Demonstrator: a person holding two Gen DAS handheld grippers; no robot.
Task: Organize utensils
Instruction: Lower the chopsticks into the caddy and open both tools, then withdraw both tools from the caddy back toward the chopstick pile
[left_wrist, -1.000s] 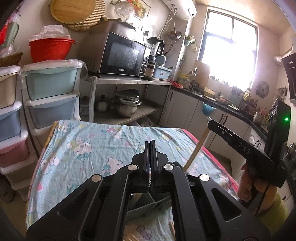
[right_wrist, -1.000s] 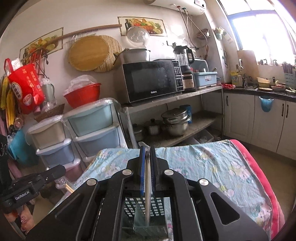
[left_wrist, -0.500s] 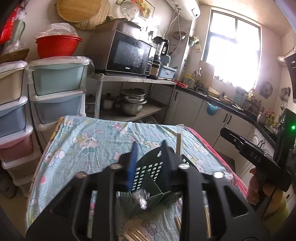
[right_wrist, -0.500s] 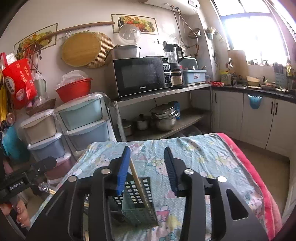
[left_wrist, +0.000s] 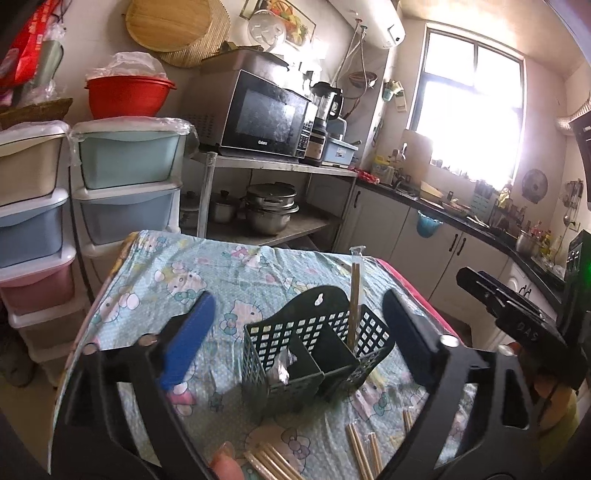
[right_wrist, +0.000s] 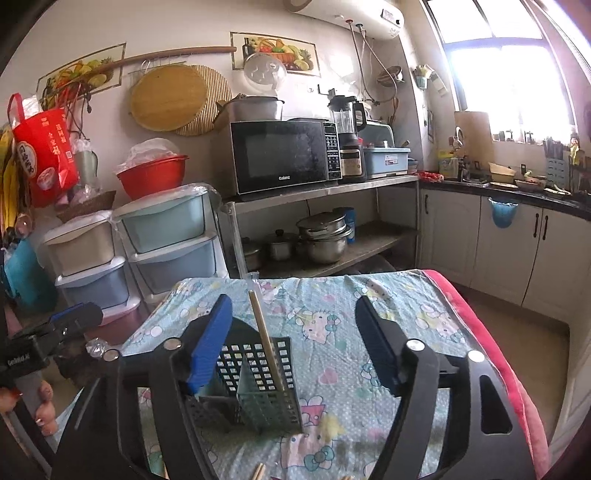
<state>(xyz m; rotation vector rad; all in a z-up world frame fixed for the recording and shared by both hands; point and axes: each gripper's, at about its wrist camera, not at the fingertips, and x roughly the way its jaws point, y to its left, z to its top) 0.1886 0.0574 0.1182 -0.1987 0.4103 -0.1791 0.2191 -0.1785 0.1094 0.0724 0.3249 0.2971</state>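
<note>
Kitchen table (left_wrist: 207, 266), caddy (left_wrist: 314, 354) between spread right hand-held gripper (right_wrist: 293, 343) fingers

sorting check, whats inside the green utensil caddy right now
A wrapped chopstick stands in the utensil caddy's right compartment; something shiny sits in the left. The compartment bottoms are hidden by the walls.

The microwave (right_wrist: 284, 157) bears the brand "Galanz" in small pale letters on the lower edge of its door, legible in both views (left_wrist: 264, 114). The right gripper (left_wrist: 524, 325) carries embossed letters reading "DAS" on its black body. The left gripper (right_wrist: 22, 354) shows white lettering cut off at the frame edge. The red bag (right_wrist: 46, 155) carries printed Chinese characters, too small to read.
</note>
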